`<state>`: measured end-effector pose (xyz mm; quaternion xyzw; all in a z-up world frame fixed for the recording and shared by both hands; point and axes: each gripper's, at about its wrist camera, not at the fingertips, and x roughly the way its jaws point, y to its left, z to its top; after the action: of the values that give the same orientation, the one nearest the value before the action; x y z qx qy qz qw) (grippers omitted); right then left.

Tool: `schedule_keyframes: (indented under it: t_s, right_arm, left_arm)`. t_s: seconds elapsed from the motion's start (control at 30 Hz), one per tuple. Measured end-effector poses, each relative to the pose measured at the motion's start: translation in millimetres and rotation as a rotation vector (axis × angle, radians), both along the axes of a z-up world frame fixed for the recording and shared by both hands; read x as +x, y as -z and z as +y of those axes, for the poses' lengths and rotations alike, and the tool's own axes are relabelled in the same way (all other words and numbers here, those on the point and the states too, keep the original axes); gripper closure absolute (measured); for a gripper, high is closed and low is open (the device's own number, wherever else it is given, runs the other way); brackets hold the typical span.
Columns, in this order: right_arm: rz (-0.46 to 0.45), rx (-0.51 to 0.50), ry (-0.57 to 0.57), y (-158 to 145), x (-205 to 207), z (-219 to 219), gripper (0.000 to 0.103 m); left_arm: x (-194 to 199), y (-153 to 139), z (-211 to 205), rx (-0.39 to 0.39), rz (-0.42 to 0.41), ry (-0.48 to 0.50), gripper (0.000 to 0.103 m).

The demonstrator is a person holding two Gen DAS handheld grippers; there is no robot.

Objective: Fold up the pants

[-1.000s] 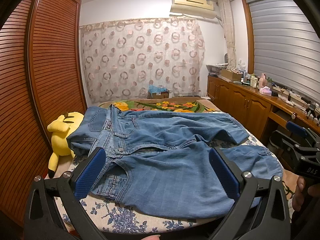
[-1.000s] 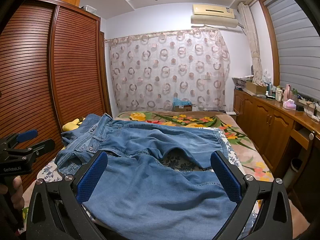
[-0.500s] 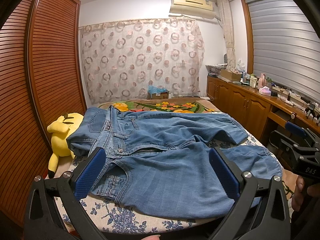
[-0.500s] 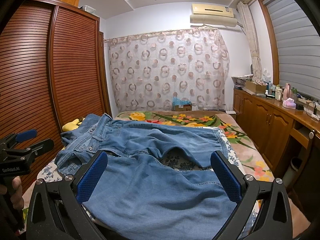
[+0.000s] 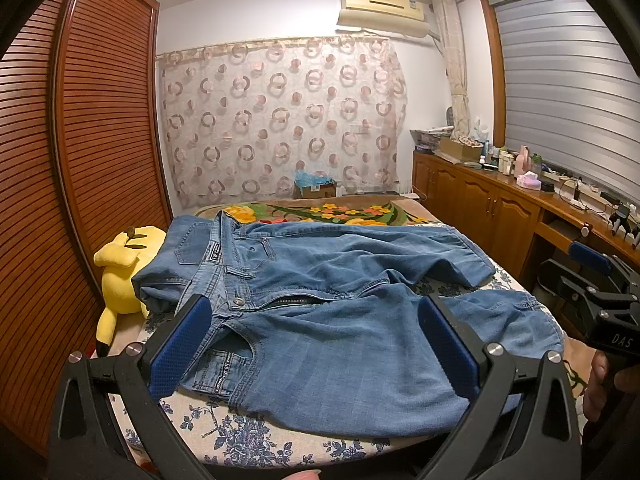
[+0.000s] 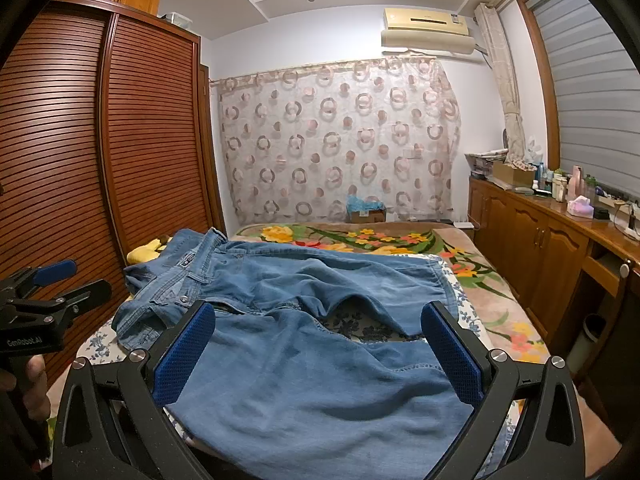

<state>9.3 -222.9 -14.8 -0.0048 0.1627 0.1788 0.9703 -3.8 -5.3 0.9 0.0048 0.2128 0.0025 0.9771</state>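
- Left wrist view: the left gripper (image 5: 314,344) hangs just above the near edge of the bed (image 5: 248,440), its blue pads spread wide with nothing between them
- The jeans (image 5: 320,292) lie spread out flat on the flowered sheet, waistband towards the left, legs running to the right, fly unzipped and the button showing
- The far leg is rumpled and its hem lies near the right side of the bed; the near leg lies straight across in front of the gripper
- A yellow plush toy (image 5: 120,272) sits at the left edge of the bed, touching the jeans' waist end, beside the slatted wardrobe (image 5: 60,160)
- The right gripper (image 5: 600,300) shows at the right border, held by a hand (image 5: 600,380)
- Right wrist view: the right gripper (image 6: 318,346) hovers over the near leg of the jeans (image 6: 312,380), pads wide apart and gripping nothing
- The two legs part in a gap where the sheet shows
- The left gripper (image 6: 56,284) sits at the left border, fingers apart, in a hand (image 6: 32,376)
- A wooden counter (image 6: 560,232) runs along the right wall
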Motion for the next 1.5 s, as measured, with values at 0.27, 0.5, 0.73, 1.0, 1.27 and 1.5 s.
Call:
schedule_keyframes:
  t_s: [0.27,0.5,0.73,1.0,1.27,1.5]
  right_arm:
    - [0.006,0.001,-0.001,1.0,0.5,0.1,0.0]
    - [0.037,-0.007,-0.014,4.8,11.0,0.3,0.0]
    - [0.063,-0.025,-0.021,8.3,26.4,2.3,0.0]
    - [0.096,-0.045,-0.031,13.7,46.5,6.2,0.0]
    - [0.124,-0.065,-0.051,21.6,62.4,7.1,0.001]
    - [0.159,-0.081,-0.072,29.2,69.0,6.5,0.001]
  left_arm:
    - [-1.2,-3.0,-1.2,-0.003,0.007,0.002,0.0]
    - [6.1,-8.5,0.0,0.001,0.047,-0.002,0.0]
    - [31.3,13.7,22.8,0.007,0.091,-0.011,0.0]
    - [51.8,36.9,38.8,-0.015,0.15,0.014,0.0]
    - [79.3,58.3,61.6,-0.018,0.207,0.042,0.0]
    - [100.0,61.6,83.0,0.005,0.226,0.032,0.008]
